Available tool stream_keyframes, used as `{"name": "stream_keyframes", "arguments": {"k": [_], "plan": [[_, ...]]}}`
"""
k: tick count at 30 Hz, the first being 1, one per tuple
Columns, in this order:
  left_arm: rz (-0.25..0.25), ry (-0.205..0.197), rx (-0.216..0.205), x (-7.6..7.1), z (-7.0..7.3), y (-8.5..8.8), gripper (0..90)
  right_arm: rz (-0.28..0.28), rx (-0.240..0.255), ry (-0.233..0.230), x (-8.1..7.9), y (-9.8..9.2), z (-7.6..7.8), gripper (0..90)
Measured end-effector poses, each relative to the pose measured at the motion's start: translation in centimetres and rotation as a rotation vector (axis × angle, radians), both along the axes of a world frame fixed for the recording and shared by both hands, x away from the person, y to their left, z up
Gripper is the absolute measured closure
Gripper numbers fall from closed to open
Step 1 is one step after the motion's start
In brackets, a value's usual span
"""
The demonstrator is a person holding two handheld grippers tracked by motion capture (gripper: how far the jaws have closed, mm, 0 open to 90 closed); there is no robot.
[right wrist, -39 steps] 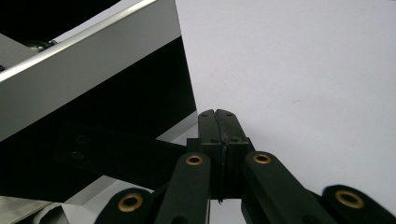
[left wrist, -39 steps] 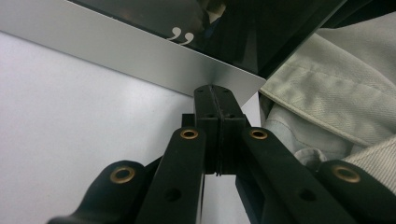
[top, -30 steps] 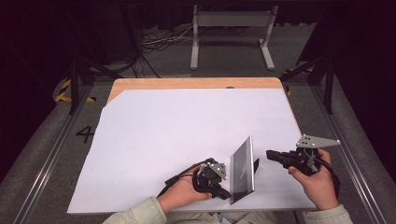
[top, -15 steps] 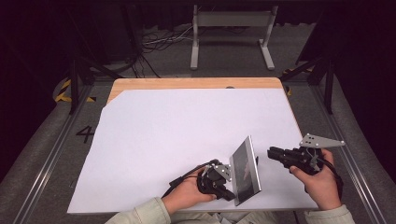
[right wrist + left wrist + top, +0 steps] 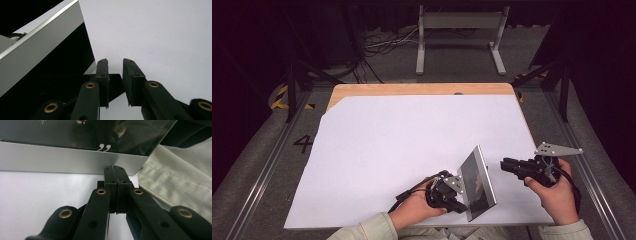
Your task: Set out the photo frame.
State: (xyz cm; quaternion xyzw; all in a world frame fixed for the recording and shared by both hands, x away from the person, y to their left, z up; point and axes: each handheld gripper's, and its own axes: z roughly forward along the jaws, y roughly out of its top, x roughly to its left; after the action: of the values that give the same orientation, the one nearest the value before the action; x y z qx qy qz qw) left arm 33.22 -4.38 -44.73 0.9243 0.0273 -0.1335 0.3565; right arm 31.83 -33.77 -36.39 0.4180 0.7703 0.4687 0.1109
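Since the left gripper (image 5: 460, 192), jaws pinched together on the silver edge, alone holds the picture frame (image 5: 478, 182) tilted on the near right of the white table (image 5: 402, 145), while the right gripper (image 5: 506, 165) has just been opening, part-open and empty beside it, the frame could tip flat

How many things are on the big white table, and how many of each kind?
Picture frame with silver edge and dark glass: 1
Black grippers: 2, left gripper and right gripper
White table they sit over: 1
Total: 4
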Motion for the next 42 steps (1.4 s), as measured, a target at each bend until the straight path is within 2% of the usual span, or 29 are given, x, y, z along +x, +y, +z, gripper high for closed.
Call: {"name": "stream_keyframes", "arguments": {"k": [2, 4, 8, 12, 21, 23, 24, 27, 31, 42], "plan": [[-0.004, 0.000, 0.007, -0.1, 0.1, 0.1, 90.0, 0.002, -0.001, 0.003, 0.0, 0.0, 0.0, 75.3], [-0.001, -0.005, 0.005, -0.1, 0.3, 0.4, 90.0, 0.009, 0.020, 0.031, -0.1, 0.1, 0.2, 75.7], [0.027, -0.008, -0.015, 0.2, 0.9, 1.4, 89.2, 0.005, 0.041, 0.043, -0.2, 0.1, 0.4, 73.5], [0.067, -0.016, -0.027, 0.6, 1.5, 2.8, 86.4, -0.011, 0.106, 0.059, -0.4, 0.0, 0.9, 68.9], [0.195, -0.029, -0.072, 2.0, 2.8, 7.3, 81.6, -0.029, 0.112, 0.075, -0.6, 0.0, 2.2, 69.3], [0.202, -0.030, -0.073, 2.1, 2.9, 7.7, 80.6, -0.029, 0.105, 0.077, -0.5, 0.1, 2.6, 68.2], [0.226, -0.029, -0.081, 2.2, 3.1, 8.3, 80.1, -0.030, 0.107, 0.084, -0.5, 0.2, 2.7, 68.0], [0.256, -0.034, -0.095, 2.5, 3.4, 9.5, 78.9, -0.028, 0.108, 0.094, -0.4, 0.3, 3.2, 67.7], [0.299, -0.043, -0.096, 2.9, 3.6, 11.1, 77.2, -0.020, 0.103, 0.099, -0.4, 0.7, 3.8, 67.1], [0.378, -0.036, -0.115, 3.5, 3.6, 13.7, 73.0, -0.008, 0.114, 0.125, -0.6, 2.0, 5.0, 64.0]]}}
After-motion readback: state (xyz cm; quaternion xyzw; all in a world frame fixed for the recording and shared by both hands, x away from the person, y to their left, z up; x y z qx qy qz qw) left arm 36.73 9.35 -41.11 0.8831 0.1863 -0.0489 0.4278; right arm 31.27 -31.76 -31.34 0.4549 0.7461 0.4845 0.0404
